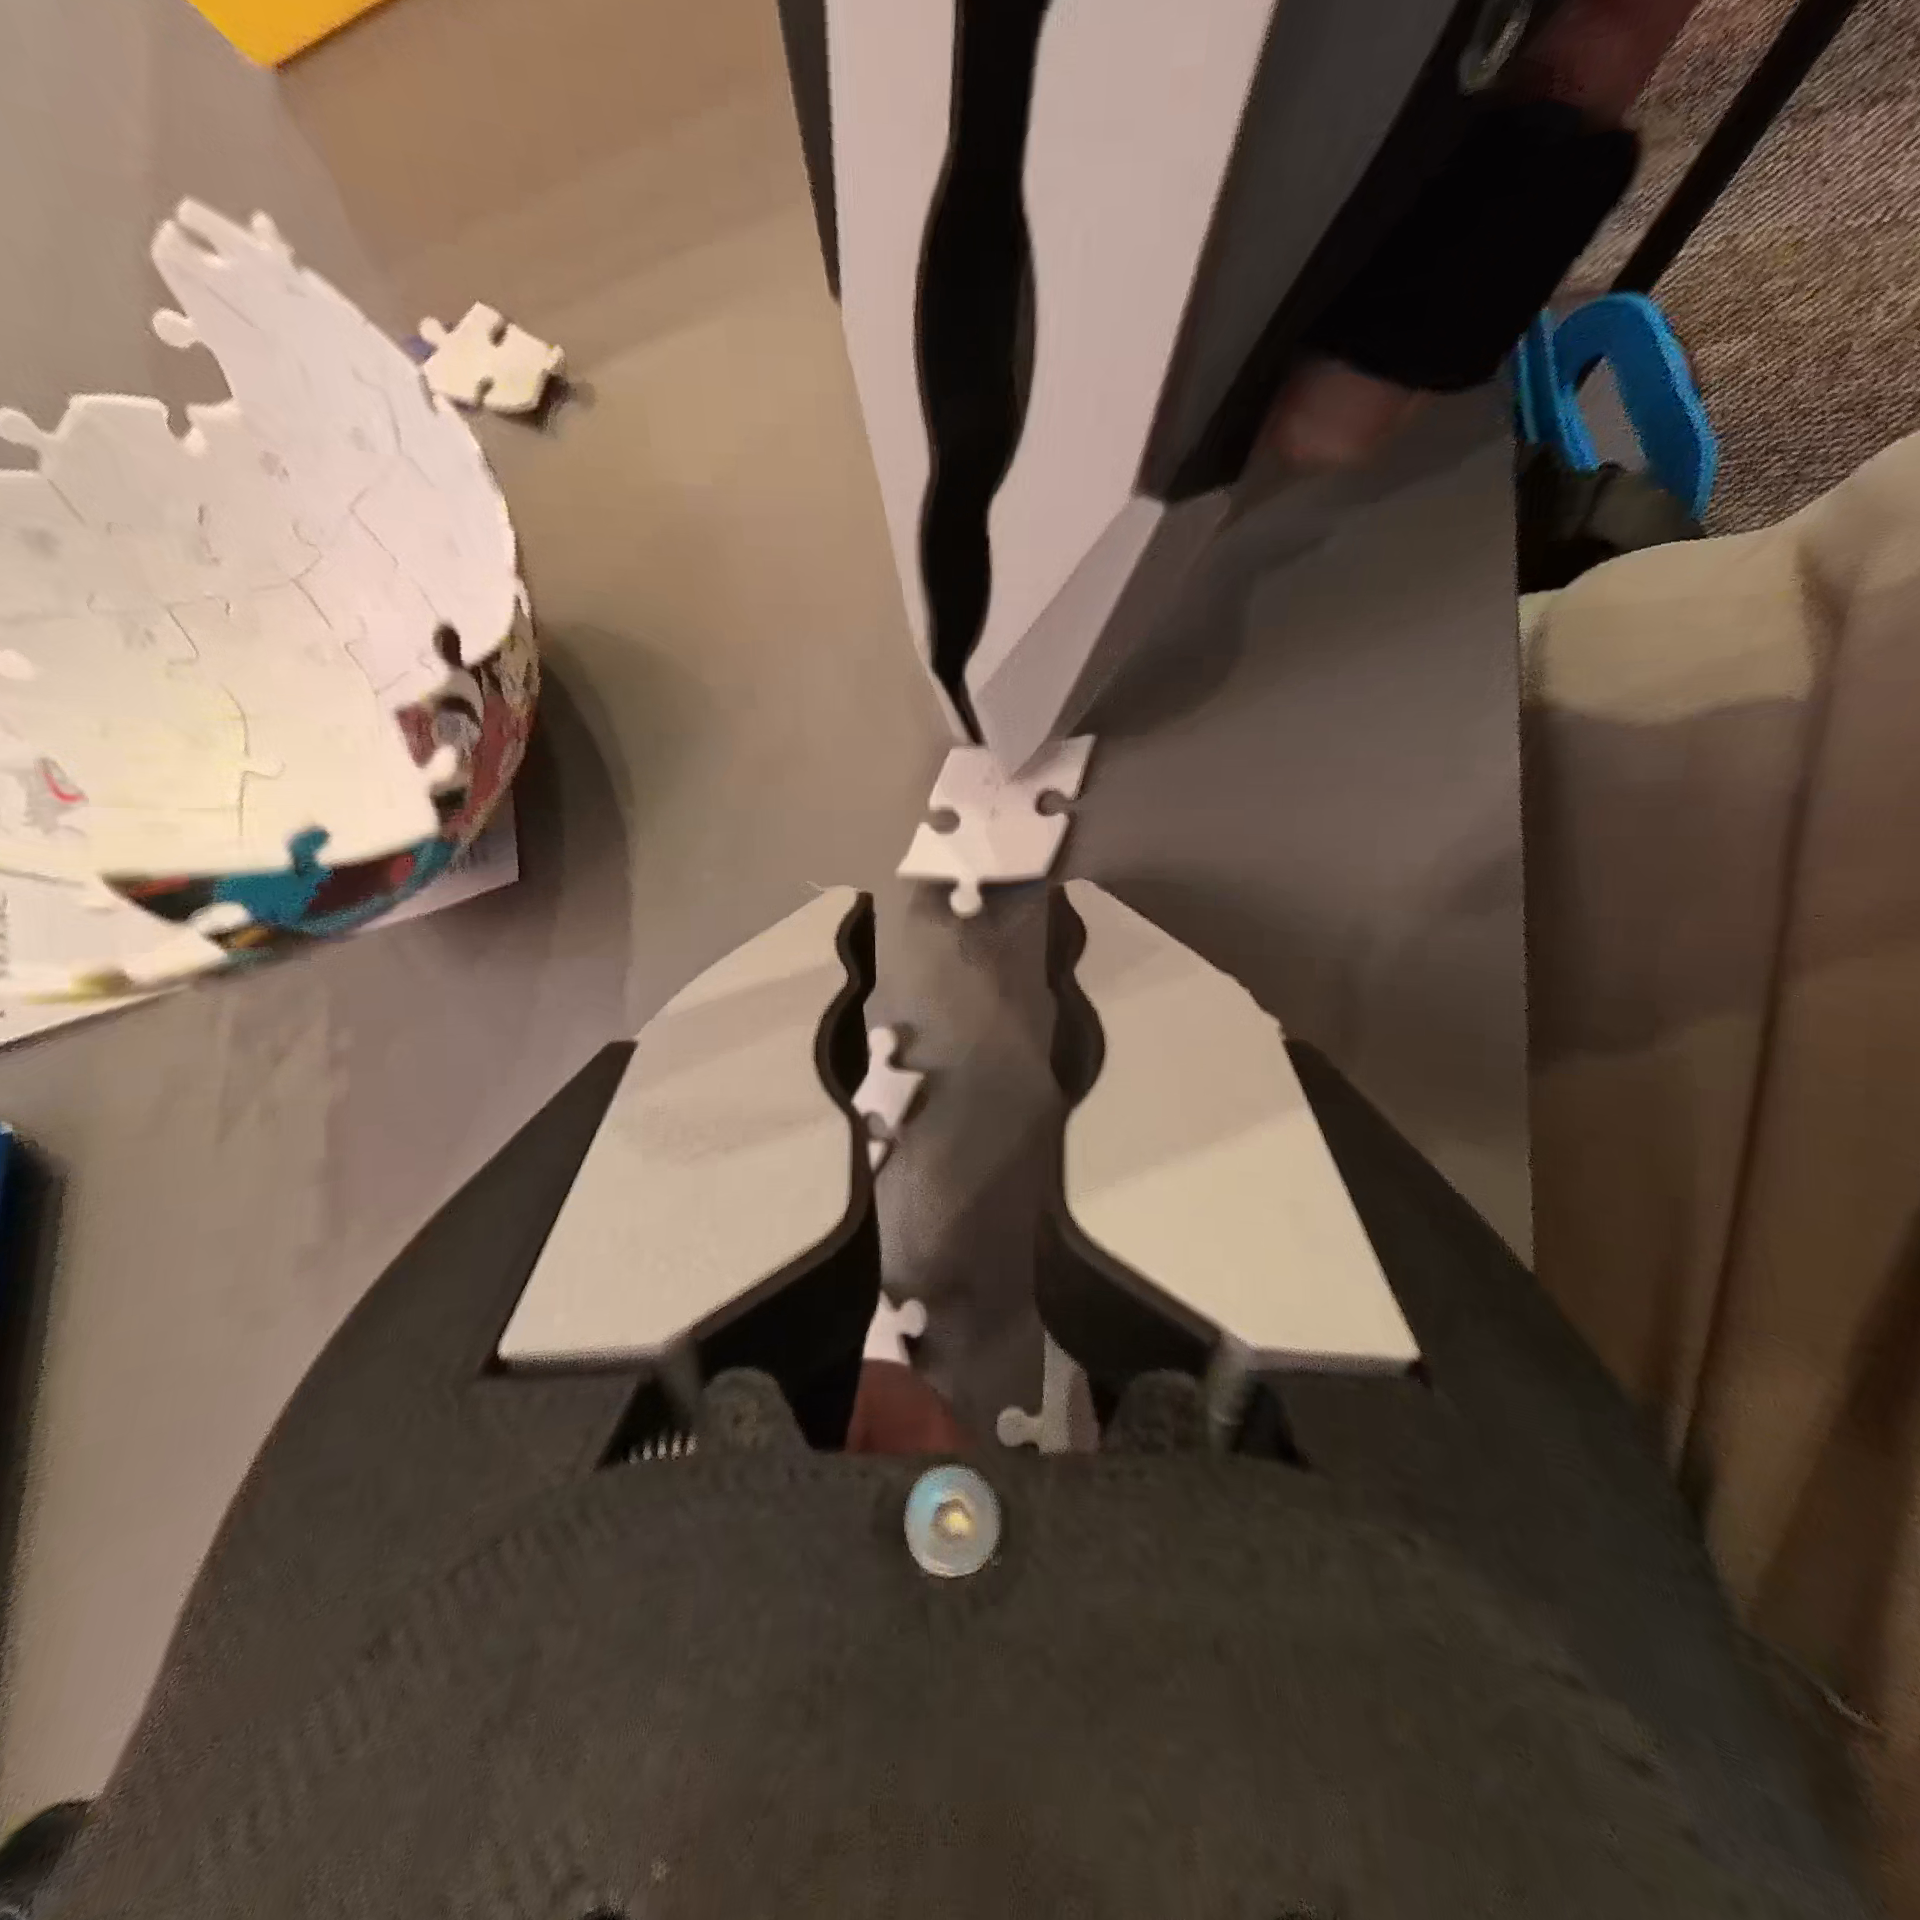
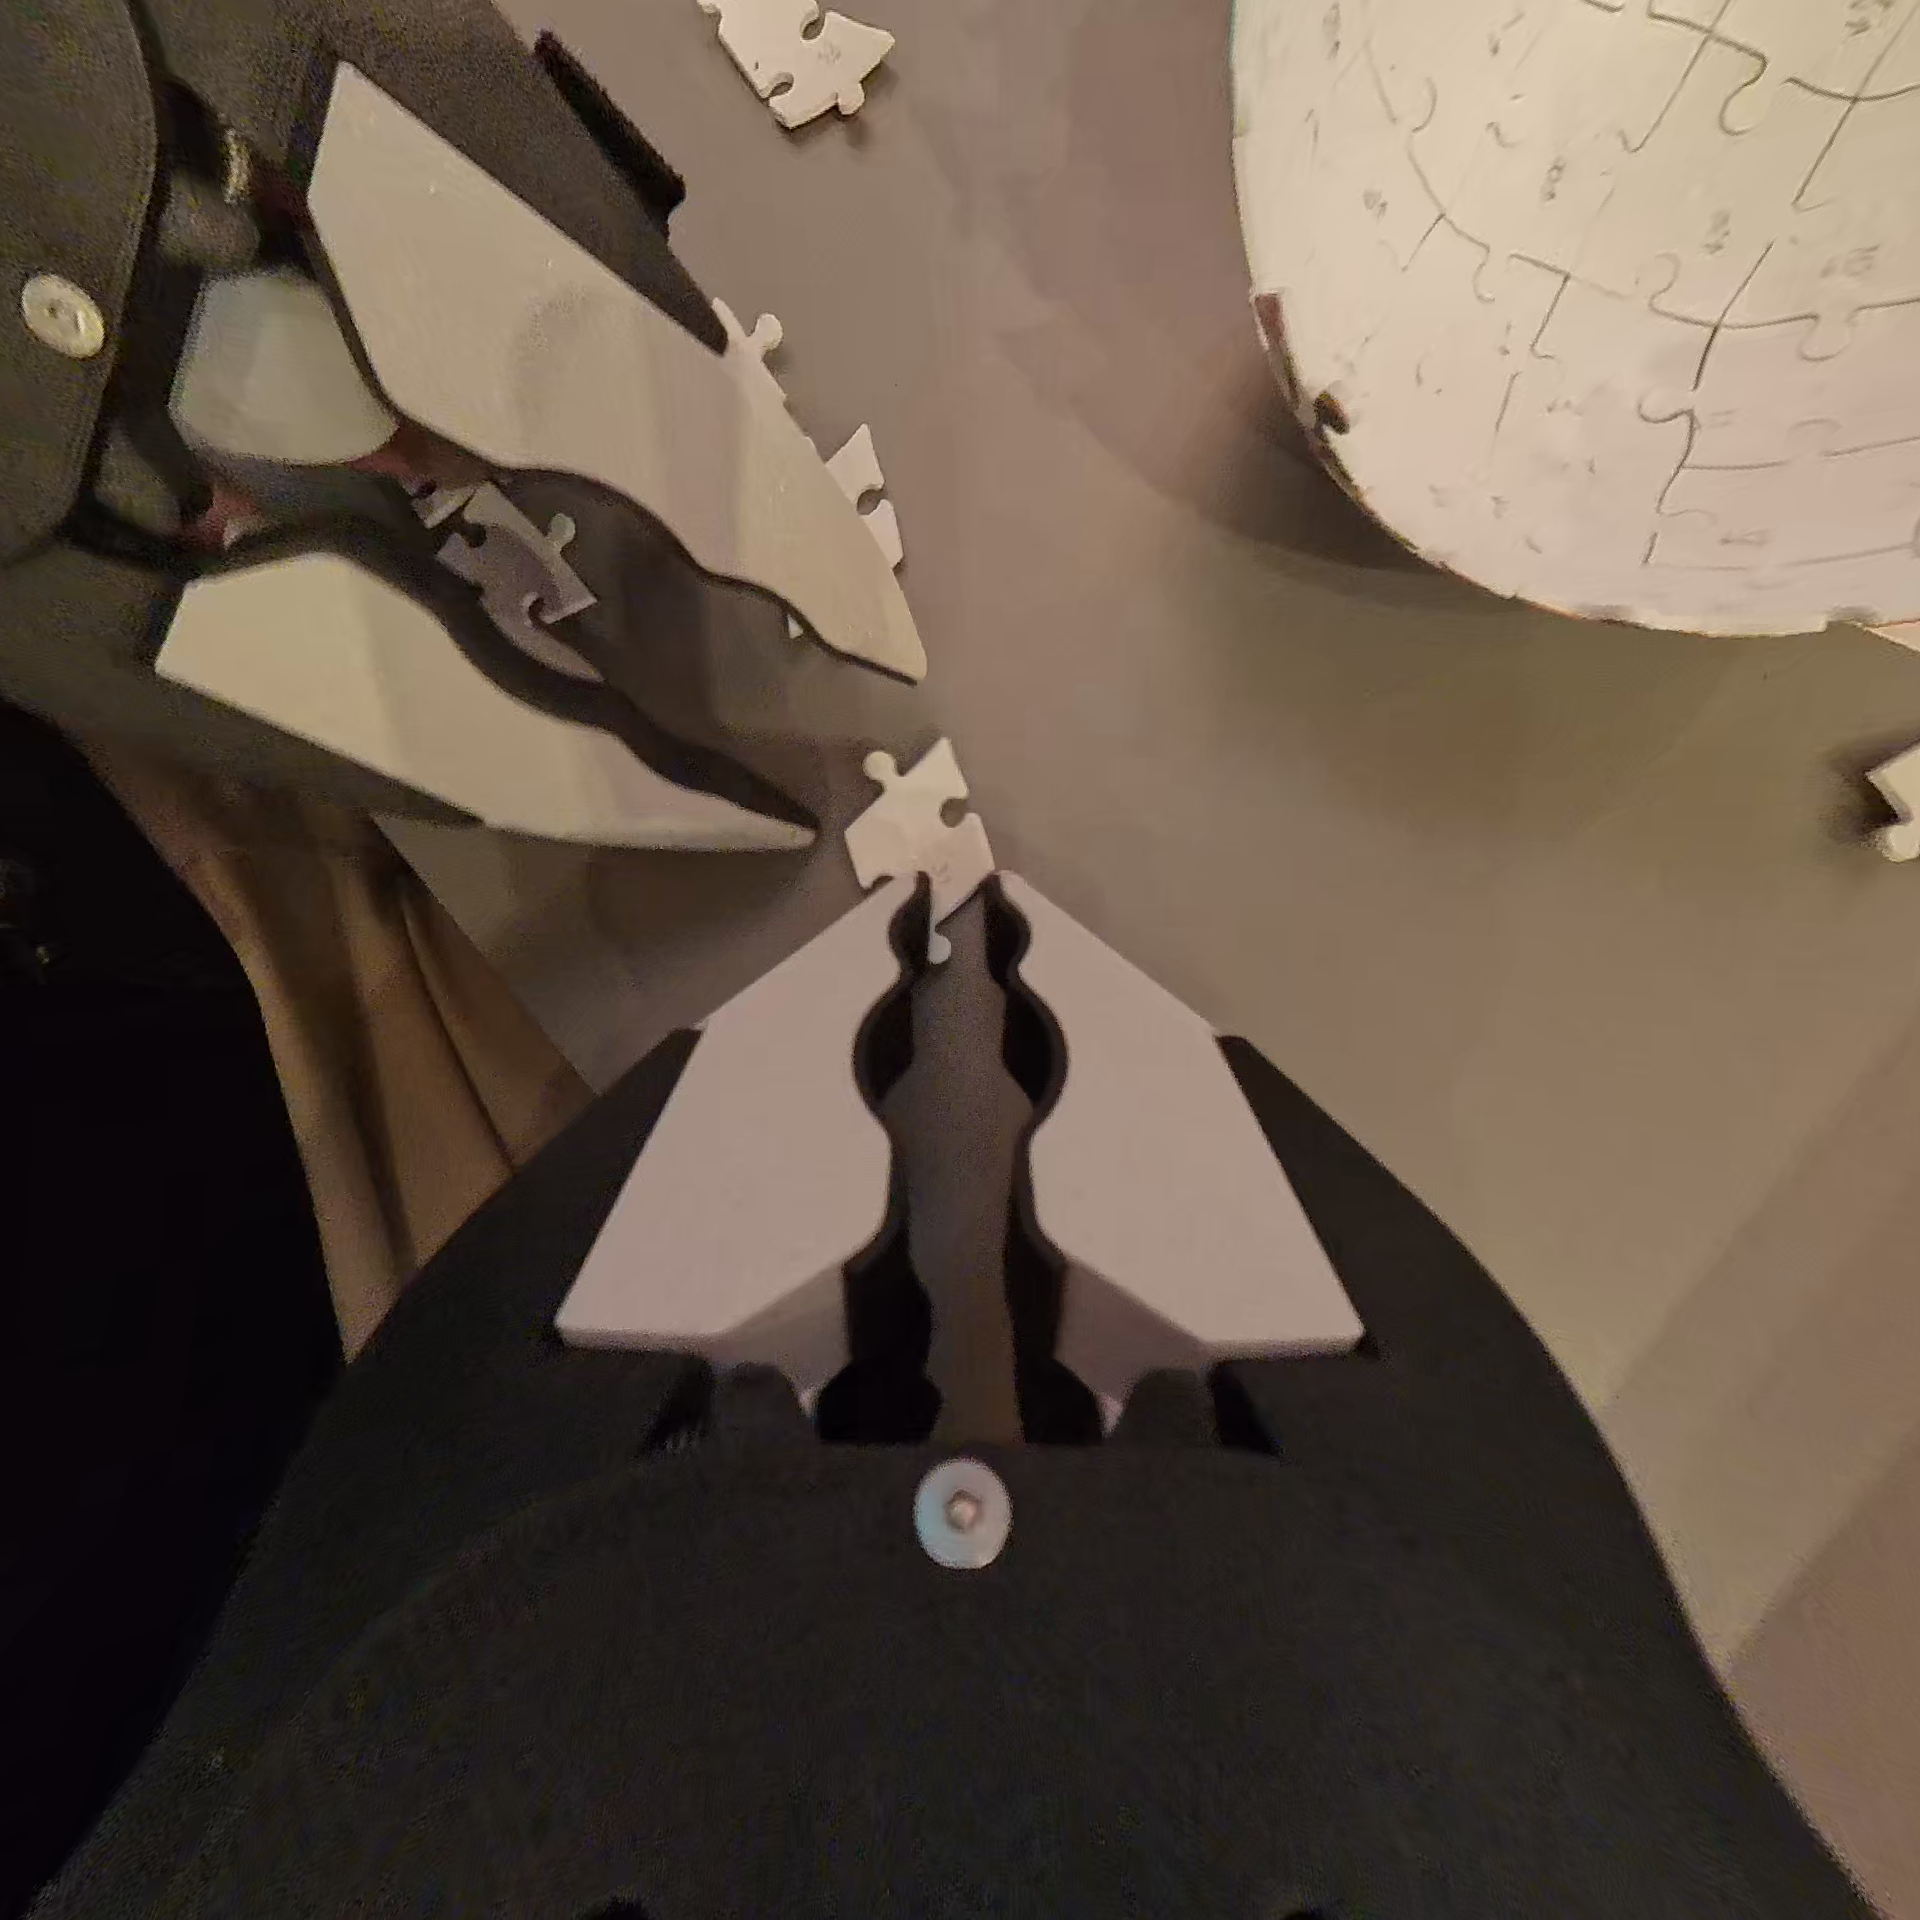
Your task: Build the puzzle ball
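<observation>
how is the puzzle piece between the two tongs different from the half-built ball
The puzzle piece is one small, nearly flat tile; the half-built ball is many joined tiles curving into an open bowl. The piece is pinched at the tips of the right tongs, in front of the open left tongs; the ball rests untouched on the table. Both show plain white backs.

You have nothing readable here. The white inner faces of the puzzle ball's (image 2: 1621, 312) joined pieces carry small faint grey marks, too blurred to make out. The loose piece (image 2: 914, 821) at your gripper tips bears a similar faint mark, also illegible. No labels or brands show elsewhere.
</observation>
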A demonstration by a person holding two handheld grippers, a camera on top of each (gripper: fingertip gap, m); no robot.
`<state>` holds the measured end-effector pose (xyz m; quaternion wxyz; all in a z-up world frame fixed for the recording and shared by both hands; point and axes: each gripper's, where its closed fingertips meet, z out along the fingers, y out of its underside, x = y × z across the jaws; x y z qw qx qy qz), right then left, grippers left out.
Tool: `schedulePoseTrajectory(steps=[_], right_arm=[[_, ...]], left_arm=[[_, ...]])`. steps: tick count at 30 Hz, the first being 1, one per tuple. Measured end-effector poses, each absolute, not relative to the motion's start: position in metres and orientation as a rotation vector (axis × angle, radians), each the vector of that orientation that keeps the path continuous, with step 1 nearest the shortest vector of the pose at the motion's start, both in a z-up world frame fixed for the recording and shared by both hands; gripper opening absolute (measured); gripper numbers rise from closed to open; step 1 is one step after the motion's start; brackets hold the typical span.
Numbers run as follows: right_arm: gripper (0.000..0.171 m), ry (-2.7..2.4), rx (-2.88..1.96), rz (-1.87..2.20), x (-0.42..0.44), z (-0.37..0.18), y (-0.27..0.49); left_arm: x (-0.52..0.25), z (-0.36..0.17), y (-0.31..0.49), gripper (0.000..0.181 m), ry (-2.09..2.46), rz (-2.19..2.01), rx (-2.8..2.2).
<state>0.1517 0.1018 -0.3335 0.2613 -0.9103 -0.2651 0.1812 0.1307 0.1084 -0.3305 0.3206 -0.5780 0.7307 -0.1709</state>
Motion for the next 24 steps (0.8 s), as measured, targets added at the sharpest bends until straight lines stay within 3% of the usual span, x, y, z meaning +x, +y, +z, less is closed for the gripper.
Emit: schedulePoseTrajectory(steps=[5,16,20,24], right_arm=[[0.000,-0.674,-2.454,0.492,0.153,-0.333,0.102],[0.000,-0.593,-2.401,0.574,0.156,-0.326,0.097],[0.000,-0.580,-2.396,0.528,0.163,-0.325,0.100],[0.019,-0.687,-2.406,0.501,0.163,-0.331,0.100]], left_arm=[[0.135,-0.330,0.108,0.030,1.939,-0.422,-1.502],[0.141,-0.331,0.113,0.025,1.901,-0.422,-1.501],[0.139,-0.331,0.113,0.031,1.914,-0.443,-1.502],[0.141,-0.331,0.112,0.031,1.940,-0.449,-1.473]])
